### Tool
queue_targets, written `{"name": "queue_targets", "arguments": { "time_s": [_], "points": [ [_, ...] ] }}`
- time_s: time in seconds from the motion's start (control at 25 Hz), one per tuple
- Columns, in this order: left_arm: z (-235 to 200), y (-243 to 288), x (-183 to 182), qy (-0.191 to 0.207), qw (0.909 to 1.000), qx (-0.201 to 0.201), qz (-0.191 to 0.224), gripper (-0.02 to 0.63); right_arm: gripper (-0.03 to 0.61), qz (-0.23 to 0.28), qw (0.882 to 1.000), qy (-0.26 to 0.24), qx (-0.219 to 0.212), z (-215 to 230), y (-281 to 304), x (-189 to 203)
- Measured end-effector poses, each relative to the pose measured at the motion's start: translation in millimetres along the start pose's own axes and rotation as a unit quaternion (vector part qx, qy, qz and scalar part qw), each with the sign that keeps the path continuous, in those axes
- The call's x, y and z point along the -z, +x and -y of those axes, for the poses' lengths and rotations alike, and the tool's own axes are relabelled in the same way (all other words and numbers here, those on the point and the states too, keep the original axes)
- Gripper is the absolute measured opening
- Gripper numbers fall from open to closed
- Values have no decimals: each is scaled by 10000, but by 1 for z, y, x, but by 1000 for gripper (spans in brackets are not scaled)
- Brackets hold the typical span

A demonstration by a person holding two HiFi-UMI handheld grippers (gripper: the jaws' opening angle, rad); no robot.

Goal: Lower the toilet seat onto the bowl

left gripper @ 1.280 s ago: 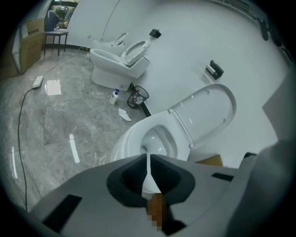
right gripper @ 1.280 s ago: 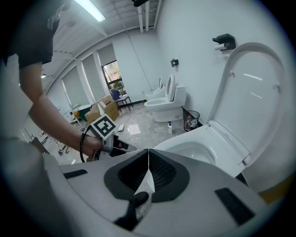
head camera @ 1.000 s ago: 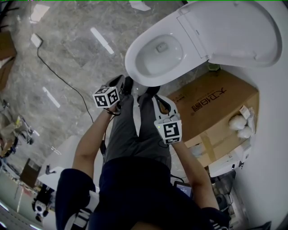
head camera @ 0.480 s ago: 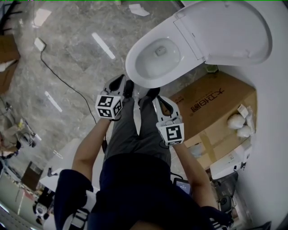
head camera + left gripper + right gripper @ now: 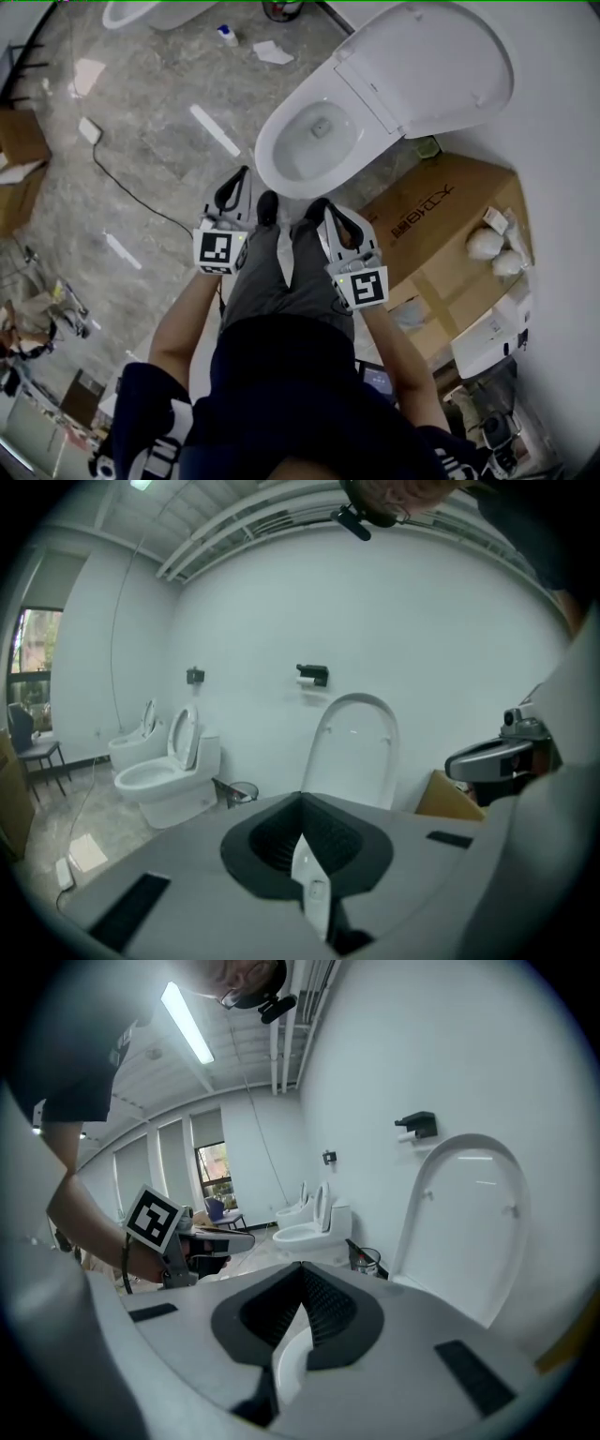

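Observation:
The white toilet bowl (image 5: 309, 141) stands open in front of the person's feet. Its seat and lid (image 5: 427, 70) are raised together against the wall, and they show upright in the left gripper view (image 5: 352, 752) and the right gripper view (image 5: 469, 1227). My left gripper (image 5: 244, 172) hangs in the air short of the bowl's near left rim, its jaws shut on nothing (image 5: 302, 797). To the right of the feet, my right gripper (image 5: 327, 208) is also shut and empty (image 5: 300, 1266). Neither touches the toilet.
A large cardboard box (image 5: 441, 225) lies right of the bowl, with white bundles (image 5: 487, 244) beyond it. A black cable (image 5: 141, 178) runs over the marble floor on the left. Another toilet (image 5: 164, 775) and a waste bin (image 5: 239, 791) stand along the wall.
Both grippers have come up and now point more towards the toilet. The left one has rolled, turning its marker cube. The toilet sits further left in the head view.

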State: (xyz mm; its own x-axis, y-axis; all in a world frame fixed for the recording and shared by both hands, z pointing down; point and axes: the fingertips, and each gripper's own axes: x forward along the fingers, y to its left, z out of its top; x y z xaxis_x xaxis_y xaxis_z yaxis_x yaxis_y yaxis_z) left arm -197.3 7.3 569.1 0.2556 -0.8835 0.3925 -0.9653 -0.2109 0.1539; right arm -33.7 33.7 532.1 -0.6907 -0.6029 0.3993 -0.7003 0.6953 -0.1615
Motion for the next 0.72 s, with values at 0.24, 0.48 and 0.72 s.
{"name": "queue_targets", "arguments": {
  "time_s": [0.24,0.48,0.72],
  "points": [
    [19,-18,-69,452,9974,115,552,23,20,463,9987,-48,205,8,-33,-46],
    [37,-35,-116,777,9924,240,920,23,20,673,9967,-17,445,16,-61,-75],
    [53,-57,-152,973,9882,392,1121,23,20,967,9926,-125,717,24,-97,-110]
  ]
}}
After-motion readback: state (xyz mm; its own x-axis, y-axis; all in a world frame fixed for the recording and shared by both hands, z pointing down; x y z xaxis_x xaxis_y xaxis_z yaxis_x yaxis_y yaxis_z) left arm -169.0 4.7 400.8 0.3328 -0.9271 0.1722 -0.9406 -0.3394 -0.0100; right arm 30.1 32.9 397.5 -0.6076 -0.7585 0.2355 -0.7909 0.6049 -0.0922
